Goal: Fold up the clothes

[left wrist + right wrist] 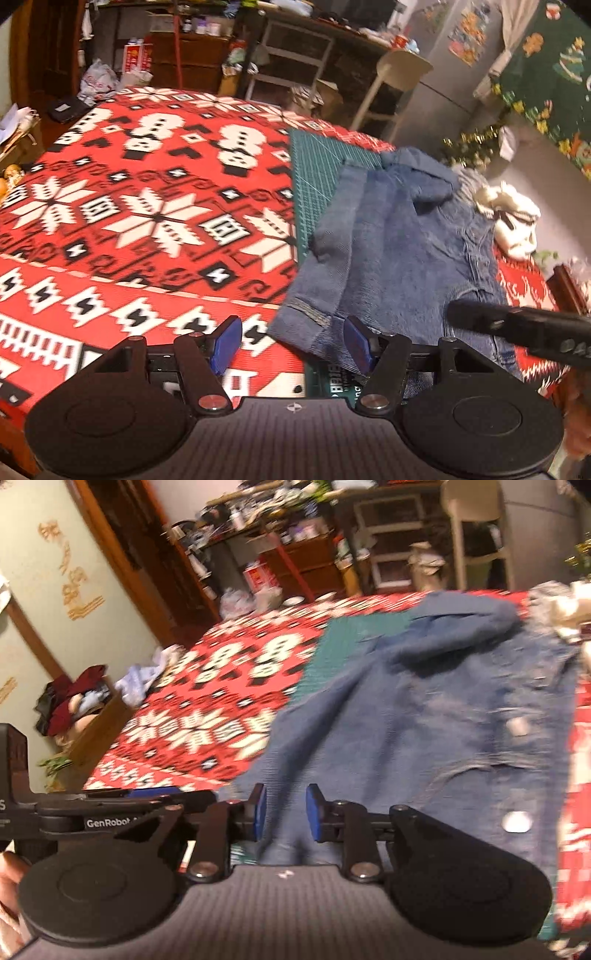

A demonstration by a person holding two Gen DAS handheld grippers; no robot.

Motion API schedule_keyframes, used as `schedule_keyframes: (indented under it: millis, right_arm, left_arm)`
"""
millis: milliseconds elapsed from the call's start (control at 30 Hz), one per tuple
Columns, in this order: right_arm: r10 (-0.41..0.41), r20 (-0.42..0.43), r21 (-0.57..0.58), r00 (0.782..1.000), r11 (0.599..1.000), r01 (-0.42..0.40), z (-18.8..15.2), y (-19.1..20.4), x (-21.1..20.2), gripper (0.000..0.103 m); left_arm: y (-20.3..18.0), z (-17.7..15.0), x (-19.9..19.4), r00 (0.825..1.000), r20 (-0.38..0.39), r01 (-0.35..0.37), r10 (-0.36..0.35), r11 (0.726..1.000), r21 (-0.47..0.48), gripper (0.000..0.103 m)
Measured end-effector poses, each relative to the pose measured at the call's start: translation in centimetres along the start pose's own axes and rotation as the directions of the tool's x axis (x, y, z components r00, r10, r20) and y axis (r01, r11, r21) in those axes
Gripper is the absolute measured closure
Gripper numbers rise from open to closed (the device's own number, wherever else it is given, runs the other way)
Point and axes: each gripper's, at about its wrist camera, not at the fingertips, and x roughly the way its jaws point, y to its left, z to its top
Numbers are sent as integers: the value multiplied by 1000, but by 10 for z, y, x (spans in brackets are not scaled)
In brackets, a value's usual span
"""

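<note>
A blue denim jacket (399, 251) lies spread over a green cutting mat (317, 173) on the table, collar toward the far edge. My left gripper (291, 343) is open at the jacket's near left hem corner. Its right pad sits over the denim and its left pad over the tablecloth, and neither presses on the cloth. In the right wrist view the jacket (424, 716) fills the middle. My right gripper (285, 812) hovers low over its near edge. Its pads stand a little apart, with a ridge of denim showing in the gap and not pinched.
A red, white and black patterned tablecloth (140, 221) covers the table. A white helmet mask (513, 225) lies beyond the jacket's right side. A pale chair (399, 77) and cluttered shelves stand behind the table, and a box of clothes (74, 709) sits at its left.
</note>
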Motion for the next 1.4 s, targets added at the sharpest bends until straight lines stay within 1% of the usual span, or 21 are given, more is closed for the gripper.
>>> schedule_keyframes:
  millis: [67, 133, 167, 200, 233, 267, 300, 367, 400, 500, 567, 633, 700, 800, 933, 1033, 1100, 1167, 1233, 1300, 1400]
  right_arm:
    - [-67, 18, 12, 998, 998, 66, -4, -18, -15, 74]
    - [-145, 33, 31, 989, 989, 144, -8, -36, -27, 72]
    - [-195, 39, 40, 980, 980, 193, -11, -45, -33, 71]
    - [-235, 41, 48, 971, 971, 233, -14, -53, -38, 67]
    - [-273, 37, 64, 961, 961, 271, -17, -62, -41, 64]
    - [-311, 33, 80, 950, 948, 308, -21, -71, -44, 60]
    - [-346, 27, 94, 938, 935, 342, -25, -79, -47, 59]
    - [-383, 5, 111, 924, 918, 380, -32, -92, -49, 59]
    - [-378, -4, 123, 926, 919, 375, -36, -96, -49, 59]
    - [-324, -33, 186, 945, 927, 325, -44, -107, -47, 59]
    - [-294, -48, 205, 955, 932, 298, -46, -111, -43, 60]
    - [-292, -56, 182, 955, 937, 298, -49, -107, -38, 67]
    - [-291, -64, 160, 955, 941, 297, -51, -103, -33, 84]
    - [-292, -45, 154, 955, 943, 296, -49, -102, -38, 88]
    - [-294, -20, 148, 956, 944, 293, -45, -104, -47, 91]
    - [-301, -3, 151, 954, 943, 298, -41, -110, -59, 91]
    - [-317, 6, 166, 949, 936, 311, -38, -116, -66, 91]
    - [-342, 9, 176, 940, 925, 336, -37, -123, -71, 91]
    - [-371, 10, 182, 929, 914, 363, -38, -129, -75, 91]
    - [-407, 17, 186, 913, 899, 397, -38, -137, -78, 92]
    - [-486, 36, 167, 873, 864, 474, -38, -146, -82, 92]
  left_arm:
    - [-6, 0, 7, 1000, -9, -4, 4, 1000, 28, 47]
    - [-10, 0, 13, 1000, -22, -12, 13, 999, 47, 48]
    - [-11, 0, 16, 999, -31, -18, 20, 999, 49, 52]
    - [-12, 0, 19, 999, -38, -24, 26, 999, 49, 56]
    - [-13, 0, 21, 998, -43, -33, 35, 998, 49, 64]
    - [-14, -1, 23, 998, -42, -47, 50, 997, 54, 68]
    - [-16, -1, 24, 997, -37, -65, 67, 996, 61, 71]
    - [-19, -3, 25, 996, -24, -83, 85, 993, 82, 75]
    - [-21, -4, 25, 996, -18, -90, 92, 991, 96, 77]
    - [-25, -6, 24, 994, -4, -108, 110, 986, 126, 79]
    - [-25, -7, 23, 993, -1, -116, 118, 984, 133, 85]
    - [-24, -7, 21, 994, -3, -109, 110, 986, 124, 90]
    - [-24, -7, 18, 993, -1, -117, 118, 986, 119, 91]
    - [-22, -8, 15, 993, -9, -112, 114, 988, 103, 93]
    - [-23, -9, 9, 995, -20, -92, 95, 990, 107, 94]
    - [-29, -12, 3, 999, -36, -33, 38, 991, 131, 93]
    - [-36, -14, 0, 999, -29, -21, 25, 988, 154, 88]
    - [-42, -15, -3, 1000, -12, -21, 23, 983, 180, 73]
    - [-45, -14, -4, 1000, 5, -20, 20, 981, 193, 64]
    - [-46, -11, -2, 1000, 9, -18, 16, 981, 194, 60]
    - [-48, -6, 2, 1000, 4, -12, 11, 981, 192, 53]
